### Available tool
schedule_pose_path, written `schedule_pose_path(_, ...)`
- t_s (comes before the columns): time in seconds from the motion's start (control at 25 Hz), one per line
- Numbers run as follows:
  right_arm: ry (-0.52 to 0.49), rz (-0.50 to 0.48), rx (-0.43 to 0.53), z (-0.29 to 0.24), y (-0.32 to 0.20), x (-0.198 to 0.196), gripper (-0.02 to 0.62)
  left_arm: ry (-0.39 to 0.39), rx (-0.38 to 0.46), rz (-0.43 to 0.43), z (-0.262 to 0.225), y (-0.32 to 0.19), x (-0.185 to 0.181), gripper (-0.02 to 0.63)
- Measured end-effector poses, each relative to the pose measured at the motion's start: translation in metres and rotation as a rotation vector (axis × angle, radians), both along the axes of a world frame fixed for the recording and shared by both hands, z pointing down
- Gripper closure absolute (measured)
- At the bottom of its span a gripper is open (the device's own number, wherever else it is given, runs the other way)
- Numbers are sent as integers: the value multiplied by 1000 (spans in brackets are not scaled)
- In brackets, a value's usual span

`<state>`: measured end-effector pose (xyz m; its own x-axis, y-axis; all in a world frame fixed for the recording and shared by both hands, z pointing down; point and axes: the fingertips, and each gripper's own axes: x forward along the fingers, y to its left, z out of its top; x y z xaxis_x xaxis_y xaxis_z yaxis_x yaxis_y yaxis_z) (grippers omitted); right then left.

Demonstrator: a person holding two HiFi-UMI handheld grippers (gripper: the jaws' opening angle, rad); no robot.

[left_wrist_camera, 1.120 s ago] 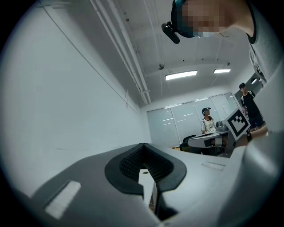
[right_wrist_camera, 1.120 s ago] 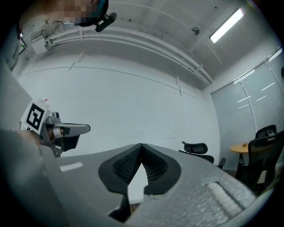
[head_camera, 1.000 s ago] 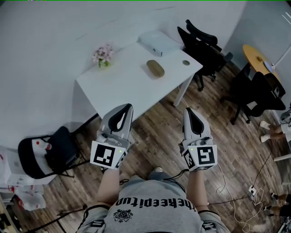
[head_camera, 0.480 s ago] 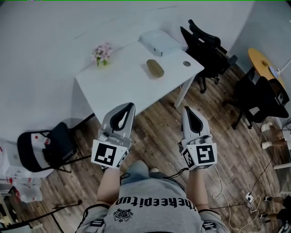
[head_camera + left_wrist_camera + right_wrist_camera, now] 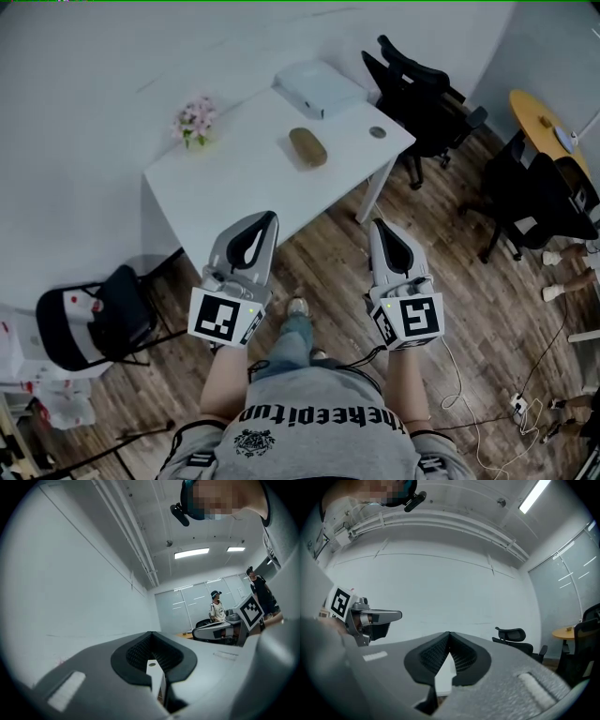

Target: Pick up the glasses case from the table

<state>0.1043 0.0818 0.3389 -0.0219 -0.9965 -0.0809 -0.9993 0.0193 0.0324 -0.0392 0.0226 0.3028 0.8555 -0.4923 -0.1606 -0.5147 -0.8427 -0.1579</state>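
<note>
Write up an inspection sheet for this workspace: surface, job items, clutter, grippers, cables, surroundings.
Surface: white table, mostly bare.
Job's things: brown glasses case lying on the table, untouched.
Clutter: flower pot, white box, small round disc, all apart from the case.
Grippers: left gripper and right gripper both shut and empty, well short of the case.
Cables: loose white cable on the floor at right.
Surroundings: black office chairs, dark chair at left, round wooden table, wood floor.
</note>
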Motion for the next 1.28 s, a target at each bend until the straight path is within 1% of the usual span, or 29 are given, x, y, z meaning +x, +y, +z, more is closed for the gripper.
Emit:
schedule_pose_path(0.36,-13,23,-12,3,-56,33,592,-12,-4,35,1,-58,39,592)
schedule_pose_path(0.52,-24,28,-15,4,-87,44,592,-13,-3,45,0,-90,50,591)
schedule_pose_path(0.64,-26,30,-19,4,-109,49,592,-28,-17,53,2,-113,58,591)
schedule_pose_path(1.0,-29,47,-28,4,-173,60,592,-32,-33,76,4,-180,73,591)
schedule_pose_path(1.28,-33,70,-37,8,-212,61,592,-32,-50,99,10,-221,75,591)
